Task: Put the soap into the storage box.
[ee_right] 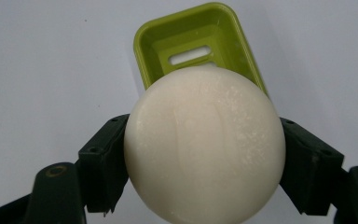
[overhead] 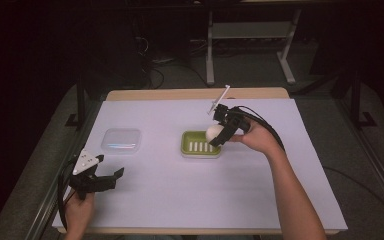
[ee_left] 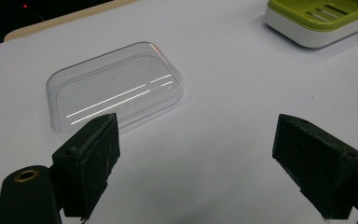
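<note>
The right gripper (ee_right: pixel 204 163) is pinching a round, cream-white, faintly speckled bar of soap (ee_right: pixel 204 147) above the green slotted plastic soap dish (ee_right: pixel 144 51); the left gripper (ee_left: pixel 209 163) is resting spread wide, holding nothing.

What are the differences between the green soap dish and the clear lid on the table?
The green soap dish is opaque, with a white base and slots in its floor; the clear lid is see-through and has no slots. The soap dish lies open side up, under the white soap that the right gripper holds; the lid lies dome up near the open left gripper. Both are rounded rectangles resting on the white table.
</note>
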Demonstrator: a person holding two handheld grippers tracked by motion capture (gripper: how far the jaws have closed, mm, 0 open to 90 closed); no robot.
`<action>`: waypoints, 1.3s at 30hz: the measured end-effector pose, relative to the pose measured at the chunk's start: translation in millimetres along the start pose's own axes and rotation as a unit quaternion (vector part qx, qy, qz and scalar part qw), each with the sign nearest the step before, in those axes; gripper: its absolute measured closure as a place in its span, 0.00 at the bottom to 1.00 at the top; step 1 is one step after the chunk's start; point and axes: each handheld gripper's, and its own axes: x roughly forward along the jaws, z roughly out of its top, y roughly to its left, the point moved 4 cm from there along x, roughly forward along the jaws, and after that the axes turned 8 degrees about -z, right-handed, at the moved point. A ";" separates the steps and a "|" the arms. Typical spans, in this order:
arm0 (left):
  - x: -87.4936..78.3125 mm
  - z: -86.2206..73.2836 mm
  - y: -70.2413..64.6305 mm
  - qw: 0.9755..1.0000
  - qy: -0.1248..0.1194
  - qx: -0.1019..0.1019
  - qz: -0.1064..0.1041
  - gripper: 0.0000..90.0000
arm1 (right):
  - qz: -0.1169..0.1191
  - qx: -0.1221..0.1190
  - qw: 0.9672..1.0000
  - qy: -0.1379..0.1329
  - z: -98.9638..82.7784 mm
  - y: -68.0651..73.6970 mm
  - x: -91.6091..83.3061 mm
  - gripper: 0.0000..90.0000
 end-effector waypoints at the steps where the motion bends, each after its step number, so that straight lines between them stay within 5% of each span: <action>1: 0.0 0.0 0.1 1.000 0.000 0.000 0.000 0.16 | 0.000 0.000 1.000 0.000 0.0 0.0 0.0 0.28; 11: 0.0 0.1 0.1 1.000 0.000 0.001 -0.001 0.16 | 0.005 -0.004 1.000 0.006 19.7 0.5 9.4 0.28; 39: 0.4 -0.1 -0.4 1.000 0.002 -0.002 -0.002 0.16 | 0.014 0.001 1.000 0.023 32.2 -3.7 40.2 0.28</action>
